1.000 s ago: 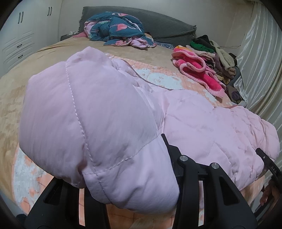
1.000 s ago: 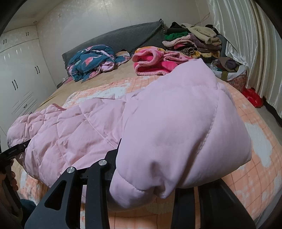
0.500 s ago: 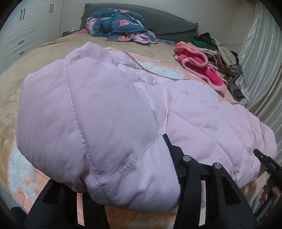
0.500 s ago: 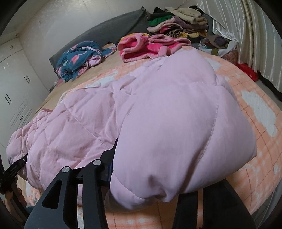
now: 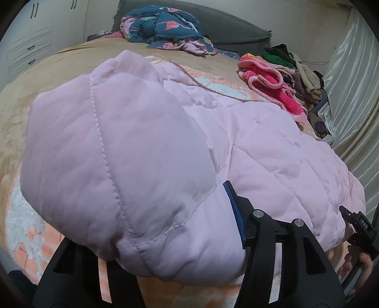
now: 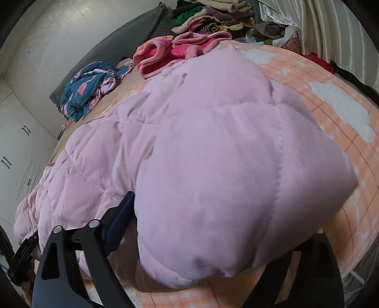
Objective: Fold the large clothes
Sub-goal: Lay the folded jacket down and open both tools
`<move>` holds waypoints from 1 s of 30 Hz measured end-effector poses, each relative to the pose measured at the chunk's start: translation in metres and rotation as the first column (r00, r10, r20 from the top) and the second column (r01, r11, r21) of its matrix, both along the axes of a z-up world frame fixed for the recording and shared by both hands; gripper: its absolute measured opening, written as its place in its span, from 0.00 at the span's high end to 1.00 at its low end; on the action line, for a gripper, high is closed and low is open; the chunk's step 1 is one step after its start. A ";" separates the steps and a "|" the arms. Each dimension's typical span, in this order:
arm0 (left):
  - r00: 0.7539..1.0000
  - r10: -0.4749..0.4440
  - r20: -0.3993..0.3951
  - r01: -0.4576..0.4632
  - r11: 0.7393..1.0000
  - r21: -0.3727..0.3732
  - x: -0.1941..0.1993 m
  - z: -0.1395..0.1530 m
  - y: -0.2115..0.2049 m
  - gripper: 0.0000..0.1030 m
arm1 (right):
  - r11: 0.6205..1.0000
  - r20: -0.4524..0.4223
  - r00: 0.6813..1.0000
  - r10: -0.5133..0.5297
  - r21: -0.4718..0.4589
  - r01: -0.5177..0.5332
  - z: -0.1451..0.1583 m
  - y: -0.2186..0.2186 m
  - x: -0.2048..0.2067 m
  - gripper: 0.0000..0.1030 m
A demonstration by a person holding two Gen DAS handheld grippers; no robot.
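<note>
A large pale pink quilted coat (image 5: 272,142) lies across the near part of the bed and also fills the right wrist view (image 6: 189,147). My left gripper (image 5: 165,239) is shut on its near left corner, which bulges over the fingers. My right gripper (image 6: 208,239) is shut on the near right corner, and the padded cloth hides the fingertips. Both corners are held above the bed. The other gripper shows at the edge of each view.
The bed has a tan blanket (image 5: 59,71) and an orange-and-white checked cover (image 6: 331,99). A blue patterned garment (image 5: 165,26) lies by the grey pillow (image 5: 232,26). A pink fleece (image 5: 267,80) and stacked clothes (image 6: 213,16) sit at the far right, by curtains (image 5: 350,83).
Both grippers have lifted their coat corners higher and carried them forward over the coat. The views now tilt down more onto the bed.
</note>
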State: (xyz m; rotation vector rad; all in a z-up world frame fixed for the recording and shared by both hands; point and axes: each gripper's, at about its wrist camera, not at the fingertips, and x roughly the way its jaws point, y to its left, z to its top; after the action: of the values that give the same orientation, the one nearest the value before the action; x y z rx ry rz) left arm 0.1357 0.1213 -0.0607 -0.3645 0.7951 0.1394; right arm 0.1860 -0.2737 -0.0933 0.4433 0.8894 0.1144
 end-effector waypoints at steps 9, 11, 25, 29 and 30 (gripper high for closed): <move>1.000 0.004 -0.027 -0.004 1.000 0.012 -0.017 0.007 0.003 0.37 | 1.000 0.005 1.000 -0.010 -0.013 0.010 0.014 -0.021 -0.027 0.06; 0.999 0.008 -0.031 -0.008 1.000 0.012 -0.021 0.009 0.003 0.34 | 1.000 0.013 1.000 -0.010 -0.009 0.010 0.018 -0.025 -0.031 0.06; 1.000 0.026 0.004 -0.026 0.995 0.098 -0.055 0.043 -0.002 0.10 | 0.996 0.141 0.990 0.021 -0.094 -0.007 0.078 -0.039 -0.079 0.04; 0.999 0.014 0.039 -0.019 0.992 0.123 -0.064 0.062 -0.007 0.09 | 0.991 0.196 0.978 0.065 -0.125 -0.040 0.101 -0.033 -0.091 0.04; 0.999 0.013 0.047 -0.019 0.992 0.127 -0.067 0.066 -0.008 0.09 | 0.990 0.210 0.975 0.074 -0.136 -0.046 0.107 -0.031 -0.094 0.04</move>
State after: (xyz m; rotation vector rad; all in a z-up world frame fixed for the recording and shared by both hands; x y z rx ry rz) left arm 0.0687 0.1134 0.0051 -0.2522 0.7341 0.1955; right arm 0.0916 -0.3044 0.0132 0.2754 0.6928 0.1559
